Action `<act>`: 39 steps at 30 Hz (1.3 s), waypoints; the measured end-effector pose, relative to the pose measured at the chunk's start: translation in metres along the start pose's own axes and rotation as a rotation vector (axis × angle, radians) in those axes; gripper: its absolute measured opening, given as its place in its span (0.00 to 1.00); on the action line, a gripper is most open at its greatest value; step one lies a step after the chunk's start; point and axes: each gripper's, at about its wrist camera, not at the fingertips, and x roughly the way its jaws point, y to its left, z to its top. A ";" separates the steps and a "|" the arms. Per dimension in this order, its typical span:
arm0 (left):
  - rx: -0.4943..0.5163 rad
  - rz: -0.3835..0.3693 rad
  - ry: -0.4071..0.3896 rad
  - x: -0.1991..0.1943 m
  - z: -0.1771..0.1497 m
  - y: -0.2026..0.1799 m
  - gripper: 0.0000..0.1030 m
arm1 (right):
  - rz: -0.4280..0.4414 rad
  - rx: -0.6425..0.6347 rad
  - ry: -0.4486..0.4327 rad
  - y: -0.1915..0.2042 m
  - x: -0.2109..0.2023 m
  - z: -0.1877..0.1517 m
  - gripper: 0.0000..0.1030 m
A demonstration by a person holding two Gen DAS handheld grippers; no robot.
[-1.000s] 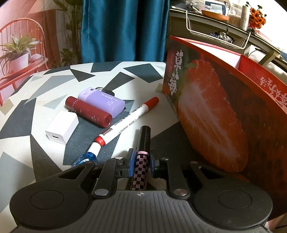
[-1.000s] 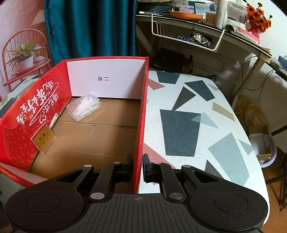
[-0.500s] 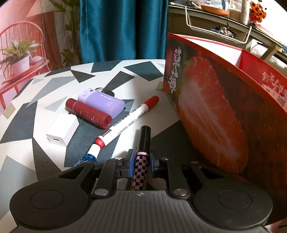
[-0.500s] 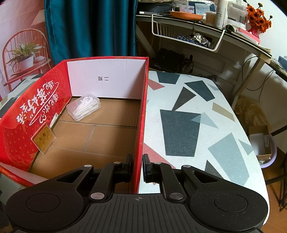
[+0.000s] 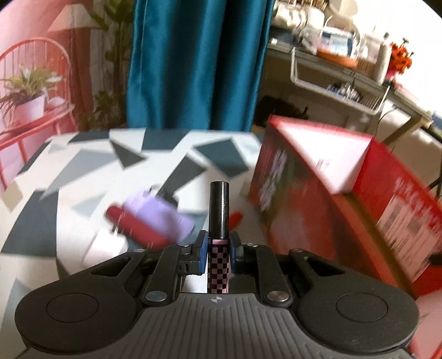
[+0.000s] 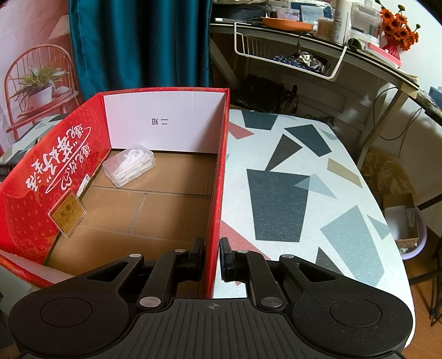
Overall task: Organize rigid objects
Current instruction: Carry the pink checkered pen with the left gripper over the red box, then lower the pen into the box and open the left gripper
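Surface: white top with scattered dark grey, light grey, tan and red angular patches, rounded at the far edge.

Left hand-held gripper: pinching a slim tube, black cap forward, pink-and-black checkered barrel between the blue pads. Tube raised clear of the surface, pointing toward the teal curtain. Left view heavily blurred. Below the tube, on the surface: a lilac case lying against a dark red cylinder; a red pen cap just right of the tube. Details of these items not resolvable.

Red strawberry box: open-topped, on the surface, right of the loose items in the left view. Brown cardboard floor, white inner end wall. Inside: a clear plastic case of white picks near the far left corner; a small gold card in a clear holder leaning on the left wall.

Right hand-held gripper: pressed together on the box's near right wall, one pad inside, one outside.

Room: pink backdrop with red chair and potted plant at left; cluttered desk with a white wire basket and orange flowers behind.
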 end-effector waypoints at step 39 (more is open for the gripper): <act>0.335 -0.117 0.073 0.063 0.053 -0.118 0.17 | 0.033 0.016 -0.017 -0.005 -0.001 -0.002 0.11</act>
